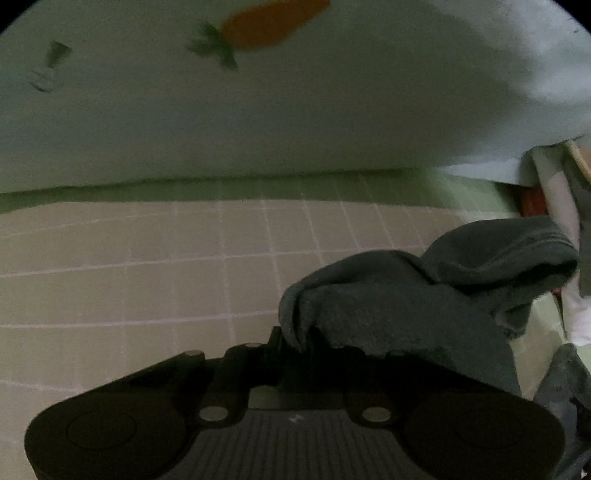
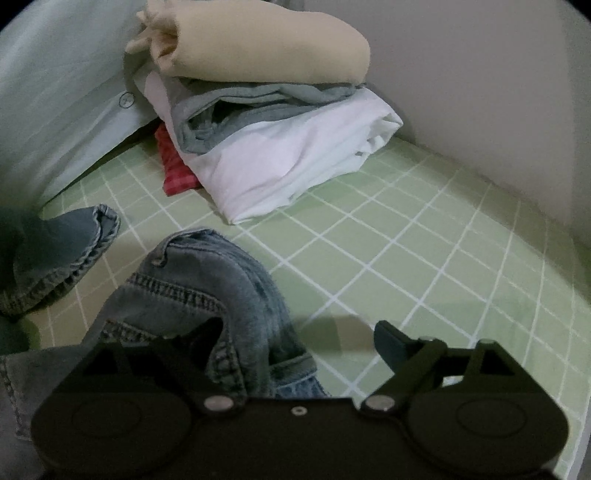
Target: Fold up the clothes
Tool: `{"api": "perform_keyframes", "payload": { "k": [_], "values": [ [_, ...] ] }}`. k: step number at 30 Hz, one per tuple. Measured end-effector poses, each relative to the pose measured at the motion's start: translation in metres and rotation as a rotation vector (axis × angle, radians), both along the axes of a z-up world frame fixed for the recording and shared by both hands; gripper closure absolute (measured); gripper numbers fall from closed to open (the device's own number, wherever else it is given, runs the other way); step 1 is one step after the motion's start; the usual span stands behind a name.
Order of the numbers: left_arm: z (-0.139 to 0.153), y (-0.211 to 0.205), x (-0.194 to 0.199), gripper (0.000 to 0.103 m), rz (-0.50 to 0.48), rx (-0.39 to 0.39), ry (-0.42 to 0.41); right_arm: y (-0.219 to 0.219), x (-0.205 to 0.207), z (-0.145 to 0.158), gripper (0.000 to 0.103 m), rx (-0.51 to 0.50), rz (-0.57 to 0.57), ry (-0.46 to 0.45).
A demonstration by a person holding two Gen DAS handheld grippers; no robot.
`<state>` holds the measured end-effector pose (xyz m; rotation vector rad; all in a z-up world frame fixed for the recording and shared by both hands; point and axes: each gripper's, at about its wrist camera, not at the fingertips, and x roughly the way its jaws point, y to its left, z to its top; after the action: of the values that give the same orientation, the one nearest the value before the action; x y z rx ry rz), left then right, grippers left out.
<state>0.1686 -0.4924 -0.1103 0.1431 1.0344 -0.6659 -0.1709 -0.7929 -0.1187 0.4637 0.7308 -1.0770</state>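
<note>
In the left wrist view my left gripper [image 1: 314,343] is shut on a fold of the blue jeans [image 1: 417,295], which looks dark here and bunches up over the fingers and off to the right. In the right wrist view my right gripper [image 2: 295,339] is open; its right finger [image 2: 391,343] stands clear over the sheet, and the left finger is hidden under a raised hem of the jeans [image 2: 207,288]. Another denim hem [image 2: 62,254] lies at the left.
A green checked sheet [image 2: 424,251] covers the surface. A stack of folded clothes [image 2: 266,110], cream on grey on white with a red piece beneath, sits at the back. A pale pillow with a carrot print [image 1: 266,26] lies ahead; a wall [image 2: 498,92] is at the right.
</note>
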Motion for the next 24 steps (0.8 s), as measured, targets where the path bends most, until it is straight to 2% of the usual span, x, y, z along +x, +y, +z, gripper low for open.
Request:
{"api": "perform_keyframes", "payload": {
  "k": [4, 6, 9, 12, 13, 14, 15, 16, 17, 20, 24],
  "values": [
    [0.014, 0.062, -0.029, 0.089, 0.105, 0.029, -0.04, 0.001, 0.002, 0.001, 0.014, -0.017, 0.02, 0.022],
    [0.015, 0.101, -0.046, 0.089, 0.168, 0.013, -0.003, 0.002, 0.003, 0.002, 0.014, -0.014, 0.032, 0.027],
    [-0.001, 0.144, -0.081, 0.088, 0.251, 0.024, 0.096, 0.011, 0.006, 0.003, 0.014, -0.016, 0.087, 0.037],
    [-0.01, 0.161, -0.105, 0.083, 0.292, 0.026, 0.13, 0.017, 0.01, 0.003, 0.014, -0.03, 0.115, 0.051],
    [-0.007, 0.162, -0.108, 0.078, 0.306, 0.019, 0.124, 0.019, 0.011, 0.003, 0.014, -0.035, 0.123, 0.056],
    [-0.002, 0.162, -0.109, 0.066, 0.318, 0.023, 0.106, 0.02, 0.012, 0.003, 0.014, -0.04, 0.131, 0.061],
    [0.005, 0.157, -0.107, 0.059, 0.318, 0.038, 0.068, 0.02, 0.012, 0.003, 0.014, -0.039, 0.135, 0.062],
    [0.011, 0.152, -0.106, 0.044, 0.315, 0.055, 0.026, 0.019, 0.012, 0.004, 0.014, -0.034, 0.136, 0.061],
    [0.016, 0.145, -0.103, 0.033, 0.292, 0.062, -0.004, 0.018, 0.012, 0.004, 0.014, -0.029, 0.135, 0.058],
    [0.03, 0.127, -0.091, 0.028, 0.206, 0.072, -0.08, 0.018, 0.009, 0.003, 0.014, -0.018, 0.124, 0.04],
    [0.042, 0.085, -0.073, 0.021, 0.085, 0.093, -0.14, 0.016, 0.008, 0.001, 0.012, -0.013, 0.115, 0.028]
  ]
}}
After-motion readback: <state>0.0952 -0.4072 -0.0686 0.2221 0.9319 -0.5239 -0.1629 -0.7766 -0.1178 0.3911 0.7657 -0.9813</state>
